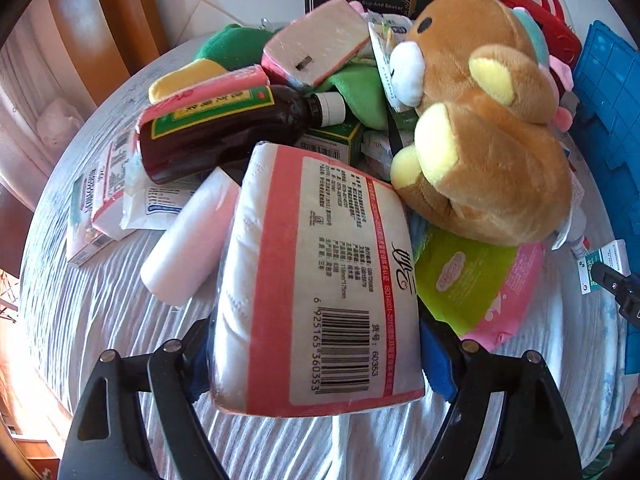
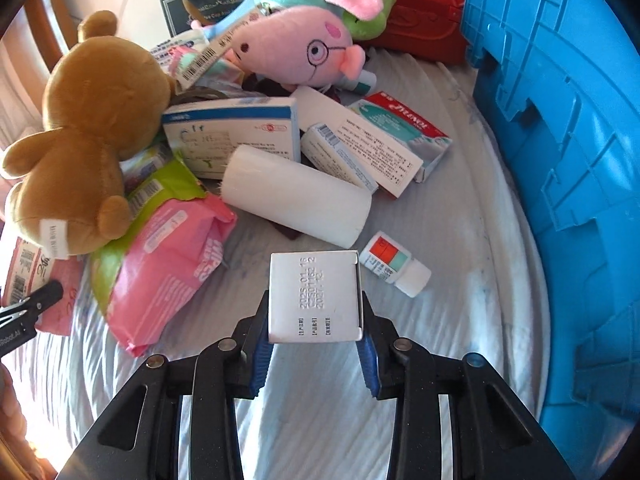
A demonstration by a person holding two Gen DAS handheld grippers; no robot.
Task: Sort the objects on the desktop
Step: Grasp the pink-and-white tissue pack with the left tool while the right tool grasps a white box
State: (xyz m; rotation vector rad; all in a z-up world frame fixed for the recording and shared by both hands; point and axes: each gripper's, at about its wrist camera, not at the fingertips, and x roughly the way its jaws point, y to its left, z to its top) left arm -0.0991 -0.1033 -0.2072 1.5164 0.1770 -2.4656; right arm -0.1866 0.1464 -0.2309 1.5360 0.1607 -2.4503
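My left gripper (image 1: pixel 316 360) is shut on a wrapped toilet paper pack (image 1: pixel 316 280), pink and white with a barcode, its blue pads pressing both sides. The pack tilts up over the striped cloth (image 1: pixel 100 312), its far end against a brown teddy bear (image 1: pixel 480 120). In the right wrist view my right gripper (image 2: pixel 315 320) is shut on a small white box (image 2: pixel 316 296) with a printed date, held just above the cloth. A small dropper bottle (image 2: pixel 394 266) lies right of that box. The left gripper's tip (image 2: pixel 32 308) shows at the right wrist view's left edge.
A pile fills the middle: dark brown bottle (image 1: pixel 216 132), white roll (image 2: pixel 296 196), pink wipes pack (image 2: pixel 168 268), medicine boxes (image 2: pixel 232 132), pink pig plush (image 2: pixel 296 48). A blue crate (image 2: pixel 560 160) stands along the right, a red basket (image 2: pixel 420 12) behind.
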